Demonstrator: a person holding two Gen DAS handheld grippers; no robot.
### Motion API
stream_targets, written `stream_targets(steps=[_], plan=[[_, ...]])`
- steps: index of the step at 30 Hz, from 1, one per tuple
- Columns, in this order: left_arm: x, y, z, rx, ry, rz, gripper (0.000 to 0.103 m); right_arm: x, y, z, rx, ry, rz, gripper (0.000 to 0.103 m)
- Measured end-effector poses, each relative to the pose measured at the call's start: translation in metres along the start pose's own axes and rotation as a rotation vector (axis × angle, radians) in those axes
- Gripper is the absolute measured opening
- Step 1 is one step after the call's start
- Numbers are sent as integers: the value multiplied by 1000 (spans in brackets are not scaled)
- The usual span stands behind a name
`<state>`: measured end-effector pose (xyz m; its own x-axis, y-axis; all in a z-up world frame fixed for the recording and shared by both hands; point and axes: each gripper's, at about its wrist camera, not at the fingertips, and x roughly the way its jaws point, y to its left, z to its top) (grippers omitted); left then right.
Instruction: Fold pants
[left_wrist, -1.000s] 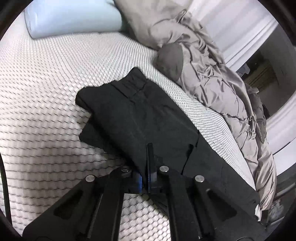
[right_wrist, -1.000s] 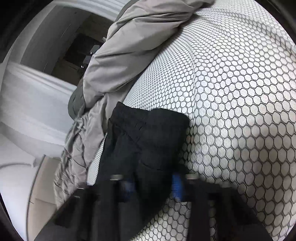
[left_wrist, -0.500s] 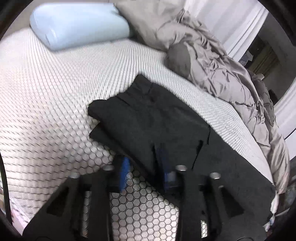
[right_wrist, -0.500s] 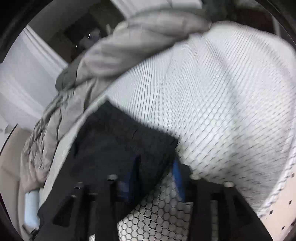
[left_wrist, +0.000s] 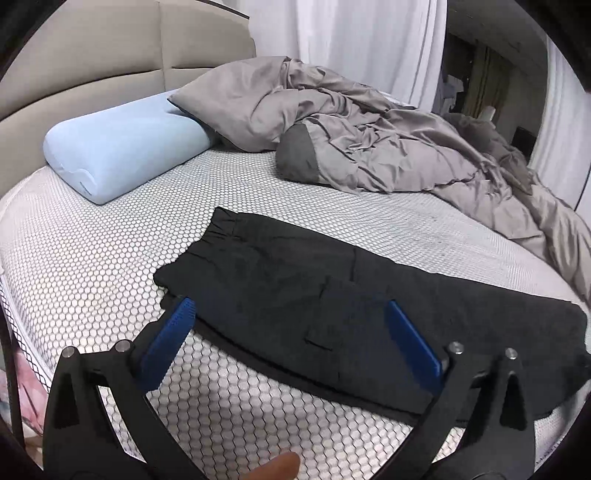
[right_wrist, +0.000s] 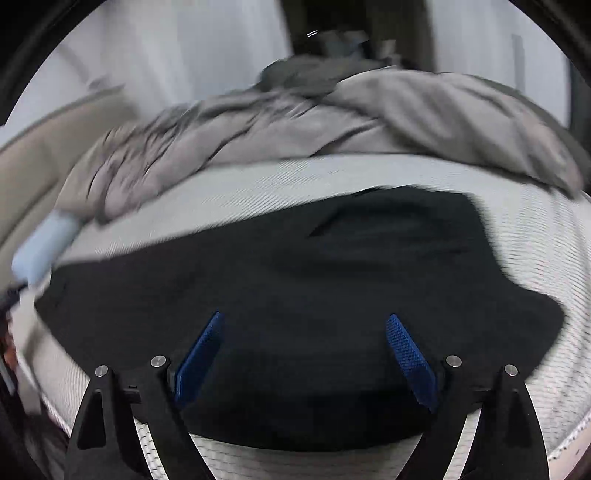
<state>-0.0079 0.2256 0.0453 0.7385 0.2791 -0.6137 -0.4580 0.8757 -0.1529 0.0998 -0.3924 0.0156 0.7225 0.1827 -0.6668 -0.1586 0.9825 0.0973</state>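
Black pants (left_wrist: 332, 295) lie folded lengthwise on the white honeycomb-patterned mattress (left_wrist: 92, 266), waistband toward the pillows. My left gripper (left_wrist: 291, 306) is open and empty, raised above the near edge of the pants, its blue pads (left_wrist: 170, 339) spread wide. In the blurred right wrist view the pants (right_wrist: 314, 277) spread across the mattress (right_wrist: 535, 258). My right gripper (right_wrist: 304, 317) is open and empty above them, touching nothing.
A light blue pillow (left_wrist: 122, 144) lies by the beige headboard (left_wrist: 92, 66). A crumpled grey duvet (left_wrist: 388, 140) and grey pillow cover the far side of the bed; the duvet shows in the right wrist view (right_wrist: 332, 122). White curtains (left_wrist: 351, 37) hang behind.
Both grippers let go of the pants, opened wide and pulled back and up from the bed. The left was shut on the fabric a second ago. The pants now lie flat.
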Motion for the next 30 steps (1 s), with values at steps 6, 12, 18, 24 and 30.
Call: stream_targets(steps=[6,12,18,24,30], plan=[[-17,-50,-10,68,-12,-223,102,33,67,-15,-159,77,88,91],[11,-177,-50,276,117,-472,102,65,104,-35,-269,136,41,92],[36,-281,-117,525,306,-548,102,64,104,-39,-281,149,28,93],[40,-294,-137,604,347,-506,103,64,97,-39,-340,149,7,94],[49,-267,-130,594,350,-513,103,46,-22,-27,-176,129,-292,95]])
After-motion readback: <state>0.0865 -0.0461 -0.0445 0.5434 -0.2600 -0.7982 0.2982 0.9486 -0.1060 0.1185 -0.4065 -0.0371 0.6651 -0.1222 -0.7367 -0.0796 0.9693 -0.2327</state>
